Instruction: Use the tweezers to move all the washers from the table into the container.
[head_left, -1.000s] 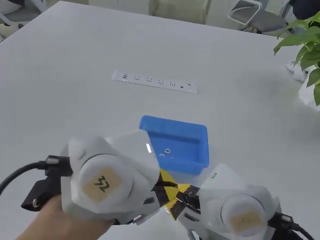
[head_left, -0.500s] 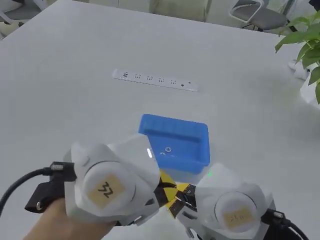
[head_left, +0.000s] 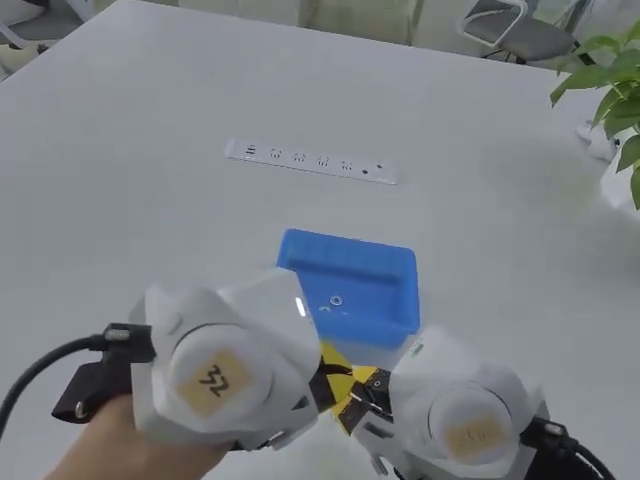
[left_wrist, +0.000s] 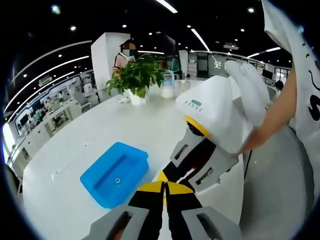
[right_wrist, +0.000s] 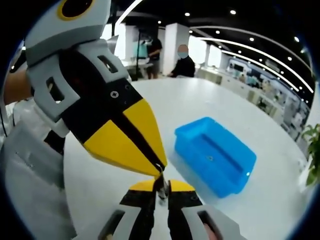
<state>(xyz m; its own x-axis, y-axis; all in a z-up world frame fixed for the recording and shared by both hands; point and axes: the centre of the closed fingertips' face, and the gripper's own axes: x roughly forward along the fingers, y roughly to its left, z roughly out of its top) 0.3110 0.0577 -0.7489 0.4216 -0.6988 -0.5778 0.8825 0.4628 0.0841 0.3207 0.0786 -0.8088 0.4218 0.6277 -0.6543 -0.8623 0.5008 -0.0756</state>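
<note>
Both sets of jaws are meeting tip to tip just short of the container, which is lying straight ahead with one washer inside: the left gripper is pressing its jaws together, while the right gripper is pinching something thin, possibly the tweezers.

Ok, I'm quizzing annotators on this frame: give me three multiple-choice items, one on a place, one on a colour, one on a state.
1. Where does the power strip lie relative to the container? A. inside it B. beyond it, on the table C. between a gripper's jaws
2. What colour is the container? A. blue B. red C. green
3. How do the left gripper's jaws stand? A. wide apart B. gripping the container's rim C. closed together

1 B, it lies past the container in the head view; 2 A, its walls are blue; 3 C, the yellow tips meet.
</note>
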